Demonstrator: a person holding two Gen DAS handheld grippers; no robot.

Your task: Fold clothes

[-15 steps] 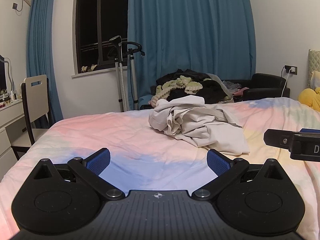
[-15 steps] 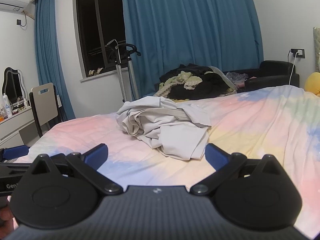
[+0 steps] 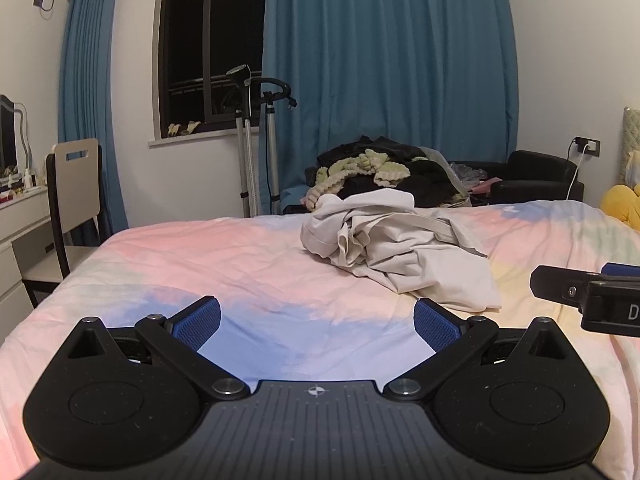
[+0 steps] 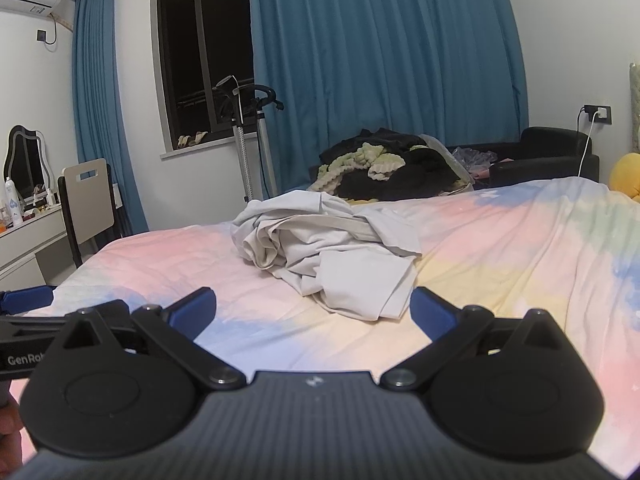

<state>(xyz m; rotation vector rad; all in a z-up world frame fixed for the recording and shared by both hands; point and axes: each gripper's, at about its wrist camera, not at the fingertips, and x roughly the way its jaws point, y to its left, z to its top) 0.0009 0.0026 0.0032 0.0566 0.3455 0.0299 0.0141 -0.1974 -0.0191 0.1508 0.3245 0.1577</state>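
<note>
**Operator:** Nearest to me, my left gripper (image 3: 316,318) has its blue-padded fingers (image 3: 199,322) spread wide with nothing between them, only bedsheet below. It tilts slightly down toward the bed (image 3: 248,264).

**Partner:** And the other one?

**Operator:** My right gripper (image 4: 312,308) is released too, fingers (image 4: 192,307) splayed apart and empty. From the left wrist view I can see it poking in at the right edge (image 3: 588,292); from the right wrist view the left one shows at the left edge, so the two sit side by side, apart from each other.

**Partner:** Where are the clothes?

**Operator:** A crumpled pale grey garment (image 3: 400,252) lies in a heap on the bed, ahead of both grippers and touching neither. In the right wrist view (image 4: 332,256) its nearest hem comes down close to the gap between my fingers. It is bunched and unfolded; I cannot tell what kind of garment it is.

**Partner:** Further back?

**Operator:** Past the bed's far edge, a pile of dark and pale green clothing (image 3: 380,172) is heaped on a black sofa (image 3: 540,172). To the left stand a chair (image 3: 76,196) and a white dresser (image 3: 20,232). A garment steamer stand (image 3: 256,140) rises by the window (image 3: 208,44), with blue curtains (image 3: 384,80) behind.
</note>
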